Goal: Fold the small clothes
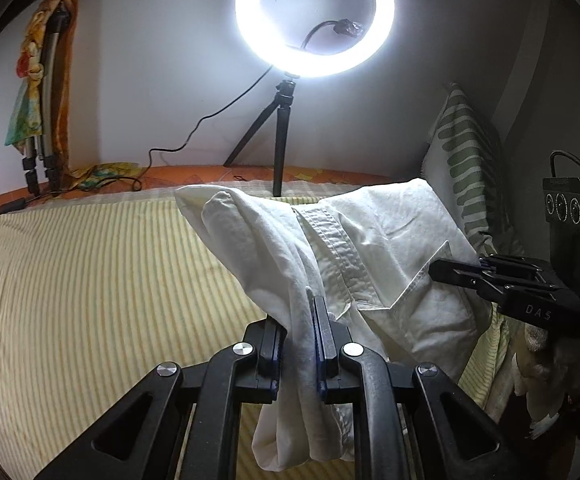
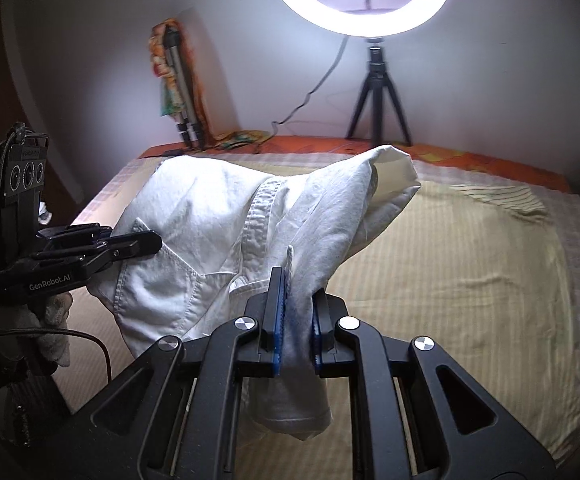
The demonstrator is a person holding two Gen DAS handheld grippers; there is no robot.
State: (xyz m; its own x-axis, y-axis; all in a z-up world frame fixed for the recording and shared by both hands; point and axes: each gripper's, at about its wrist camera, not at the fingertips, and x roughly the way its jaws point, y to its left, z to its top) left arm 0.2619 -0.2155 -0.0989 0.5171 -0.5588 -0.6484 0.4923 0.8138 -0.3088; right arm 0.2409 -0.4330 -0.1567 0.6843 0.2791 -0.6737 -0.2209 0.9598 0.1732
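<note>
Lower hem of the white shirt [image 1: 370,248] drops out of frame at 6 o'clock in both wrist views; I can't see how it ends. Right edge of the right view is blown out white, unreadable. Shirt is creased off-white cotton, button placket and chest pocket showing, one sleeve cuff sticking up at 12 o'clock. It hangs lifted above the striped bed sheet [image 1: 89,280], stretched between the two tools. My left tool [image 1: 298,344] is narrow, pads pinching a bunched fold of shirt. My right tool [image 2: 294,320] likewise narrow, clamped on cloth. Both tilt down toward the bed. Gloved hand [image 2: 45,320] carries the left tool at 9 o'clock. Ring light [image 1: 314,20] at 12 o'clock.
</note>
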